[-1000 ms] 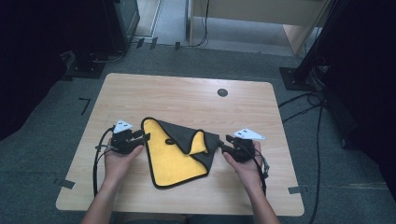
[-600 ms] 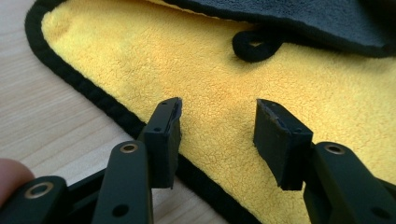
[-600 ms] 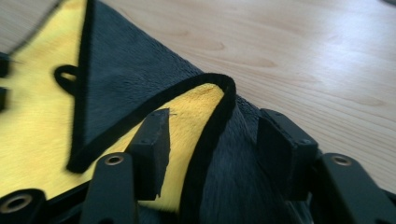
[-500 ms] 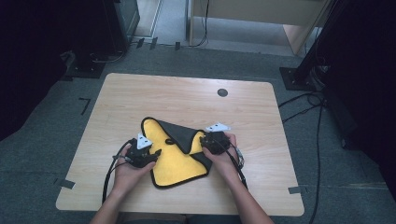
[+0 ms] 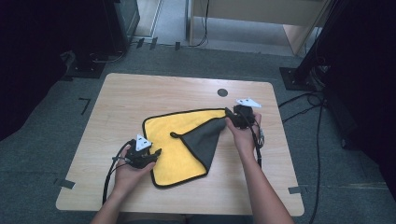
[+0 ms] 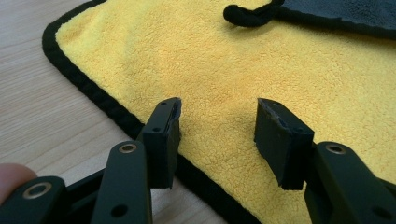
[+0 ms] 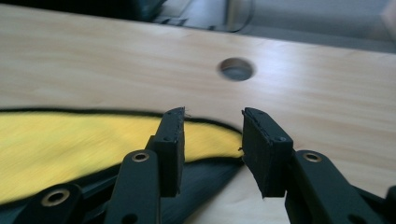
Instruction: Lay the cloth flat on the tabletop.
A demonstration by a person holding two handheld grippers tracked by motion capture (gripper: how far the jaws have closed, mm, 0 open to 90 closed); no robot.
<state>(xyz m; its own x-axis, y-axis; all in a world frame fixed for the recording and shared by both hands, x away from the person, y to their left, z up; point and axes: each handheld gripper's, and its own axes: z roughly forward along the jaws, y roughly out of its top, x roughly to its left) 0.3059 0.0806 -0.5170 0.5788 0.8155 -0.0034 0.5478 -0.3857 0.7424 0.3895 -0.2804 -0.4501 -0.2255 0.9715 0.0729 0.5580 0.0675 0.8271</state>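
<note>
A light wooden table [image 5: 140, 93] stands on grey carpet, with a small round hole [image 5: 222, 92] near its far edge. On its middle lies a yellow cloth [image 5: 175, 144] edged in black, mostly spread flat; one corner is folded over so its dark grey underside [image 5: 208, 140] shows as a triangle on the right part, and a short black loop [image 6: 247, 16] lies on the yellow face beside that fold. The right gripper [image 5: 232, 114], held in the person's right hand [image 5: 245, 133], sits at the cloth's far right corner, where the grey flap meets the yellow; in the right gripper view its jaws stand apart just above the black border, with nothing pinched between them. The left gripper [image 5: 156, 152], in the left hand [image 5: 128, 170], rests at the cloth's near left edge; in the left gripper view its jaws are spread wide over the yellow pile, just inside the black hem [image 6: 88, 88], gripping nothing.
</note>
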